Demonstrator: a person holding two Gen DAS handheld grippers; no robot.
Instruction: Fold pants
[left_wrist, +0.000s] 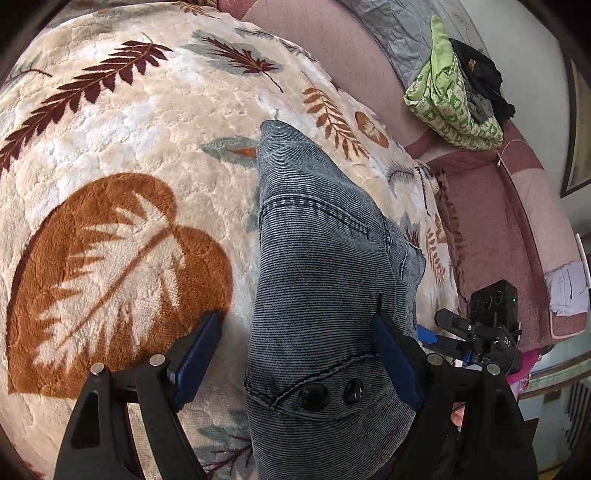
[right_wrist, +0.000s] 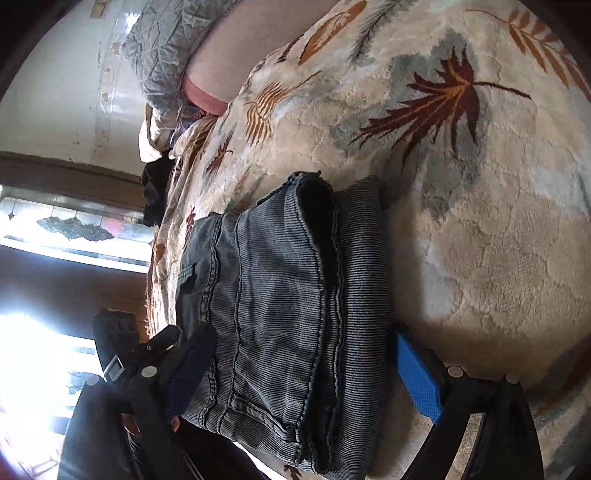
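Grey-blue ribbed pants (left_wrist: 317, 258) lie folded into a narrow stack on a cream plush blanket (left_wrist: 129, 147) with a leaf pattern. Two dark buttons show at the stack's near end. My left gripper (left_wrist: 297, 354) is open and straddles that near end. Its left pad (left_wrist: 201, 350) stands clear of the cloth, and its right pad (left_wrist: 393, 362) is at the cloth's edge. In the right wrist view the pants (right_wrist: 280, 277) show their layered hems. My right gripper (right_wrist: 304, 369) is open around them, with the bright blue pad (right_wrist: 417, 373) just beside the stack.
A green patterned cloth (left_wrist: 450, 99) and dark clothes lie on the pink bedding (left_wrist: 498, 206) beyond the blanket. A grey quilt (right_wrist: 166, 40) sits at the far end. The blanket's edge (right_wrist: 166, 258) drops toward the floor and a bright window (right_wrist: 37, 350).
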